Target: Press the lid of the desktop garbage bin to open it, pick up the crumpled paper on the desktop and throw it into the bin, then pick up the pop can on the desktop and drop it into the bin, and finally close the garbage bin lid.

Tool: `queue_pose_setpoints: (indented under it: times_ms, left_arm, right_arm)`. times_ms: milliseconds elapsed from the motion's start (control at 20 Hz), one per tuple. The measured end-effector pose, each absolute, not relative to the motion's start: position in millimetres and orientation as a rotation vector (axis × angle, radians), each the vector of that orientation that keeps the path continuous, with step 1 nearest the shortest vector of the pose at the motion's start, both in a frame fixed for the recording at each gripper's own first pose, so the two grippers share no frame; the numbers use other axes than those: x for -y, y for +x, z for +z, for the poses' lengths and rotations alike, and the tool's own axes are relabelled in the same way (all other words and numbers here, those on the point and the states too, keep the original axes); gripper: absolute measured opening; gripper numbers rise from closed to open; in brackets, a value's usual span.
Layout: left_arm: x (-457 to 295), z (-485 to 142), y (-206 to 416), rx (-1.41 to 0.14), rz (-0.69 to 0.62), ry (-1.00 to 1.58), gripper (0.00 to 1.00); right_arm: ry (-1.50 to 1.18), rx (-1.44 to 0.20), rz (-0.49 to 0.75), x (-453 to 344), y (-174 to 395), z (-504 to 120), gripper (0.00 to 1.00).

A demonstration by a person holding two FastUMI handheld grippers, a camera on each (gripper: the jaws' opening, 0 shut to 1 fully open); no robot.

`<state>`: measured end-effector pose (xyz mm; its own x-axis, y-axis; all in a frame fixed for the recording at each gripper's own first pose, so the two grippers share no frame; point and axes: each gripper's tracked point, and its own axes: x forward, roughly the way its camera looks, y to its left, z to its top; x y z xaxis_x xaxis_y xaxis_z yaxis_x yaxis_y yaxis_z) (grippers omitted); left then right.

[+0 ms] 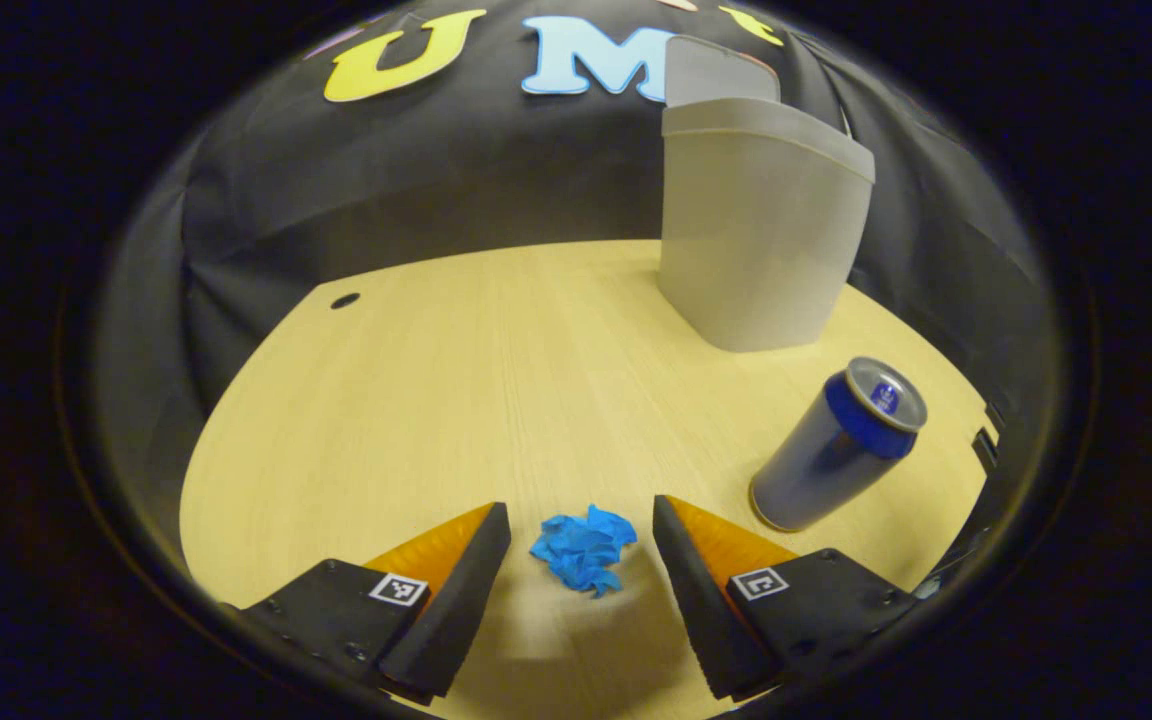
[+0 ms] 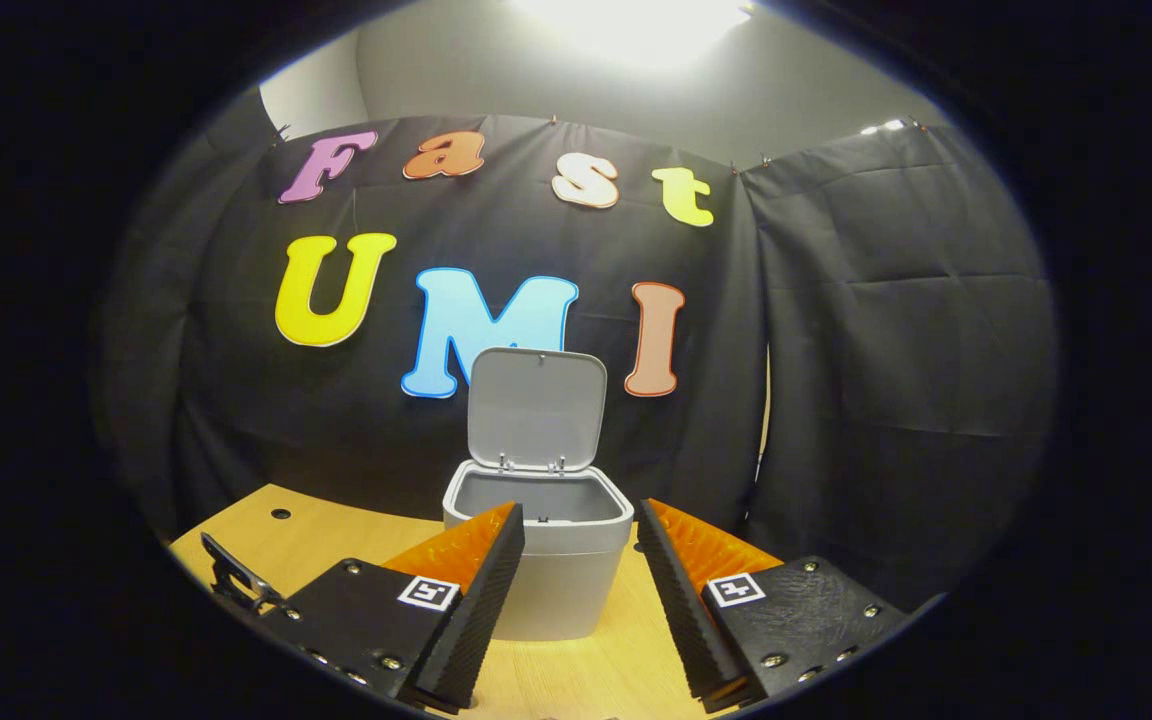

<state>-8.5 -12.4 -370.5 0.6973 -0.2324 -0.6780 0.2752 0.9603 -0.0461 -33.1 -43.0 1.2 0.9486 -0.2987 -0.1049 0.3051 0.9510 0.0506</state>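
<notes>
Left gripper view: the left gripper (image 1: 582, 545) hangs low over the wooden desktop (image 1: 416, 400), fingers spread wide and released. The crumpled blue paper (image 1: 584, 548) lies on the desktop in the gap between the two fingertips; neither finger touches it. The pop can (image 1: 838, 446), blue with a silver top, stands upright near the desktop's right edge, beside the right-hand finger but apart from it. The grey desktop garbage bin (image 1: 761, 240) stands farther back toward the far edge, behind the can, its lid (image 1: 718, 72) raised above the rim. A small dark hole (image 1: 344, 300) sits in the desktop near the far left corner.

Right gripper view: the right gripper (image 2: 576, 575) is held above the desktop (image 2: 626, 650), facing the garbage bin (image 2: 554, 570) head-on. Its fingers are apart and released, grasping nothing; the bin shows between them, farther off. The lid (image 2: 536, 408) stands upright on its rear hinge and the bin's mouth is open. A dark metal part (image 2: 236, 578) shows at the lower left, beside the left-hand finger; what it is cannot be told.
</notes>
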Motion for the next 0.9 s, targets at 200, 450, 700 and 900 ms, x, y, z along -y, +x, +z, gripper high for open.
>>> queue_pose_setpoints:
  times_ms: [200,450,700,900]
  left_arm:
    - [17,-385,-10,-0.758,-0.284,0.092,0.96]
    - [16,-387,-9,-0.732,-0.245,0.102,0.61]
    - [12,-385,-8,-0.674,-0.224,0.082,0.46]
    - [6,-383,-7,-0.643,-0.18,0.055,0.28]
  right_arm:
    - [0.069,-0.084,-0.278,46,-41,4,0.74]
    - [0.094,-0.09,-0.286,73,-62,-4,0.74]
    - [0.072,-0.065,-0.281,100,-86,-8,0.74]
    - [0.086,-0.048,-0.228,112,-96,-12,0.74]
